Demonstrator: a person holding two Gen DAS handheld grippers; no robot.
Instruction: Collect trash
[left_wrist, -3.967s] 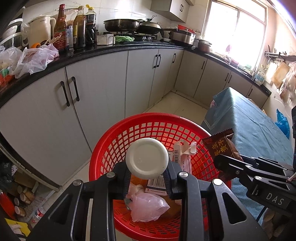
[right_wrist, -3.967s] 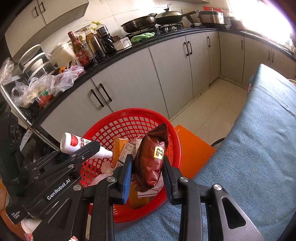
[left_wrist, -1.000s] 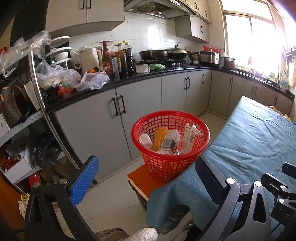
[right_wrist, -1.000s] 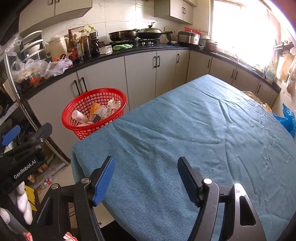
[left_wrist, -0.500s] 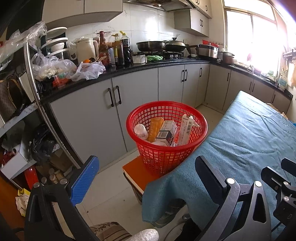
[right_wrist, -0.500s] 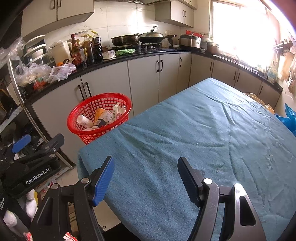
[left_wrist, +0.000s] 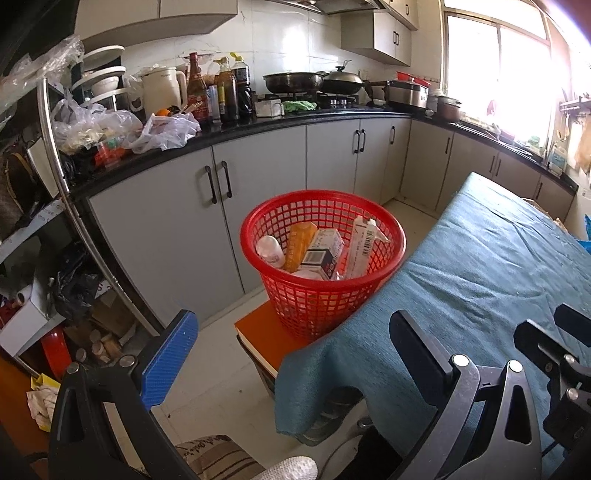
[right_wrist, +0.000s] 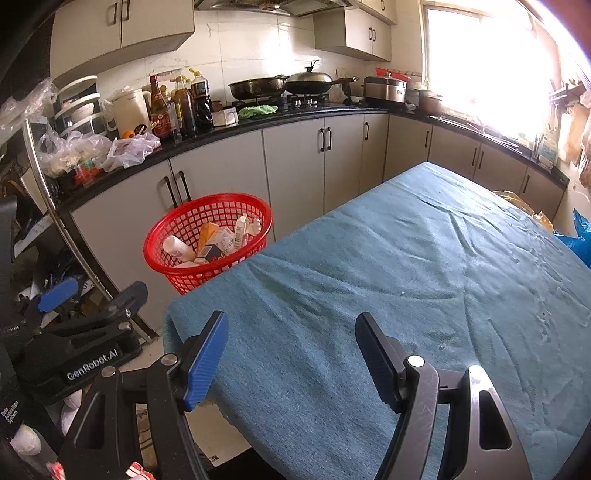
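A red mesh basket stands on an orange stool beside the table's corner. It holds a white bottle, an orange pack, small boxes and a tube. The basket also shows in the right wrist view. My left gripper is open and empty, held back from the basket above the floor and the table corner. My right gripper is open and empty above the teal tablecloth. The left gripper's body shows at the right view's lower left.
Grey kitchen cabinets with a black counter run behind the basket, crowded with bottles, a kettle, plastic bags and pans. A metal rack with clutter stands at the left. The teal-covered table fills the right.
Both grippers have let go of the bottle and the brown packet, which went into the basket, and pulled back. In the last second the views shifted only slightly; both stay open.
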